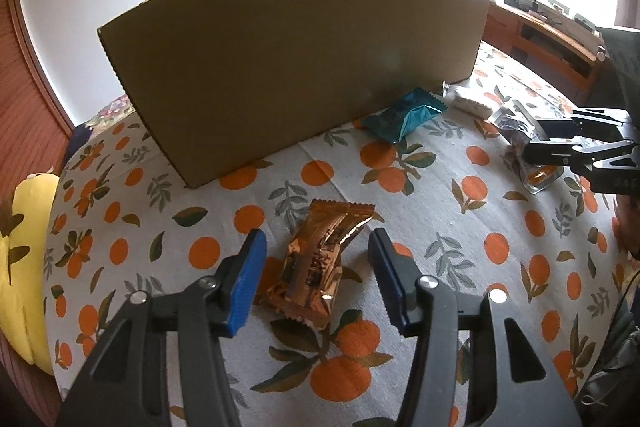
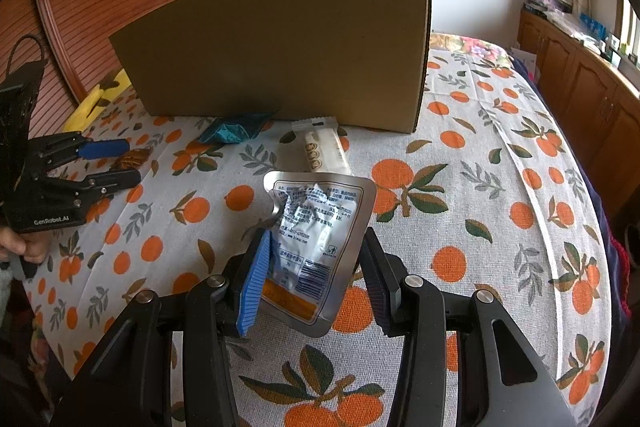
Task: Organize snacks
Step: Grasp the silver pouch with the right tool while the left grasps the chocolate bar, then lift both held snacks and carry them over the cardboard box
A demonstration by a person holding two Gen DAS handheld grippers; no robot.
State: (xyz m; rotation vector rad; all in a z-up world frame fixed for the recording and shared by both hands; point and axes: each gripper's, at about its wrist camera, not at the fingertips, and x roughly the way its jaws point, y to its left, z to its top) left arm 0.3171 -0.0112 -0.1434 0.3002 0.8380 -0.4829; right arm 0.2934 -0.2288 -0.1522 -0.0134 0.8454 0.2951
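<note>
A gold foil snack packet (image 1: pixel 318 261) lies on the orange-print cloth between the open fingers of my left gripper (image 1: pixel 316 267); it also shows in the right wrist view (image 2: pixel 130 159). My right gripper (image 2: pixel 316 271) is open around a silver pouch (image 2: pixel 316 239) with printed text; the pouch looks untouched by the pads. The same pouch shows in the left wrist view (image 1: pixel 528 155) by the right gripper (image 1: pixel 532 141). A teal packet (image 2: pixel 234 131) and a white wrapped bar (image 2: pixel 322 149) lie in front of a tall cardboard box (image 2: pixel 288 47).
The box (image 1: pixel 296 67) stands at the back of the cloth-covered table (image 2: pixel 480 187). A yellow cushion (image 1: pixel 28 267) lies at the left edge. Wooden cabinets (image 2: pixel 580 95) run along the right. The left gripper (image 2: pixel 108 167) shows at the left of the right wrist view.
</note>
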